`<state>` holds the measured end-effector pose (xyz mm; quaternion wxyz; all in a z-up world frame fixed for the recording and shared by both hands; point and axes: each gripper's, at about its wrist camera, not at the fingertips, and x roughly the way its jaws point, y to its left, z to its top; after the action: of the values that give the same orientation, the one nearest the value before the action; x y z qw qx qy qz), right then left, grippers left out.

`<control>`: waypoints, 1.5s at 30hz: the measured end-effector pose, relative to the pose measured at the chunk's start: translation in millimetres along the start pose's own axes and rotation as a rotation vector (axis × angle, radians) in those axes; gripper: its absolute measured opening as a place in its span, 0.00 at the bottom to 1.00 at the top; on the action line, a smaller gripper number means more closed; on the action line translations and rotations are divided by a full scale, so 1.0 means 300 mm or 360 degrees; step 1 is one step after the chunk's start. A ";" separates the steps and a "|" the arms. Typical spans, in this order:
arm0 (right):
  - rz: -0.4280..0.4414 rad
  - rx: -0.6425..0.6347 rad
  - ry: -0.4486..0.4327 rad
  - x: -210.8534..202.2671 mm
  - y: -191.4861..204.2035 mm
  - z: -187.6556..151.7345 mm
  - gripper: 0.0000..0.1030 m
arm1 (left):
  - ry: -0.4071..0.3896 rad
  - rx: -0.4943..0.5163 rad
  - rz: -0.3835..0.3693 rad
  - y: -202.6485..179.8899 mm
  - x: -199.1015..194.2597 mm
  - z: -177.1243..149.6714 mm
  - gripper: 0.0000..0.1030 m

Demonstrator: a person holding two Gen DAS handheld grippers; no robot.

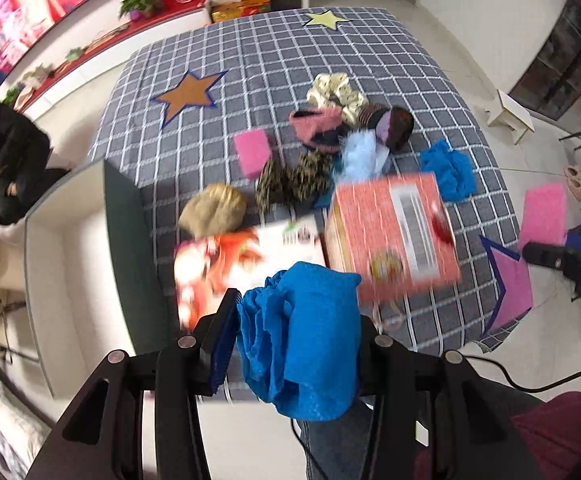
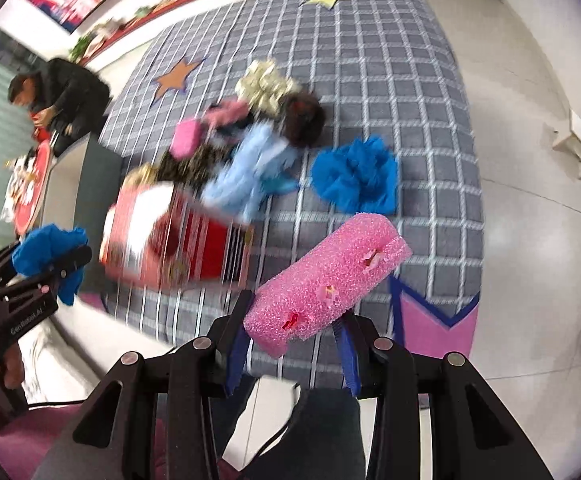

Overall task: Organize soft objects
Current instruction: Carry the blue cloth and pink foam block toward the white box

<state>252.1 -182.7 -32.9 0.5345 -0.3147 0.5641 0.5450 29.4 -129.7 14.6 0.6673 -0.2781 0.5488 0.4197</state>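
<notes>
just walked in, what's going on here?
A person is sorting soft items on a checked tablecloth with two handheld grippers. The left gripper is shut on a blue cloth; the right gripper is shut on a pink sponge. More soft items and a red box remain on the table.

A pale tiled floor (image 1: 462, 52) surrounds the grid-patterned grey worktop (image 1: 330, 52), with a red shelf (image 1: 102, 40) of potted plants (image 1: 140, 0) at far left, a white stool (image 1: 510, 114) at right and a seated person (image 2: 70, 92) at left.
</notes>
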 end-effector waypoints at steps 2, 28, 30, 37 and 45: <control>-0.0006 -0.0057 0.0046 0.016 0.020 -0.042 0.39 | 0.0008 -0.0035 0.0010 -0.001 -0.016 -0.047 0.47; 0.0055 -0.0554 -0.0041 0.098 0.771 -0.113 0.39 | -0.0116 -0.0251 0.0037 0.557 -0.120 -0.294 0.47; 0.0047 -0.0565 -0.0039 0.111 0.814 -0.103 0.39 | -0.0117 -0.0275 0.0037 0.599 -0.115 -0.307 0.47; 0.0031 -0.0627 -0.0030 0.133 0.926 -0.068 0.39 | -0.0152 -0.0374 0.0033 0.715 -0.121 -0.347 0.47; 0.0007 -0.0738 -0.0007 0.159 1.030 -0.052 0.39 | -0.0153 -0.0459 0.0018 0.794 -0.111 -0.370 0.47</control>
<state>-52.6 -122.4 5.4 0.4480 -0.4267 0.4234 0.6618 -233.6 -113.1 41.2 0.6435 -0.3476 0.4519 0.5108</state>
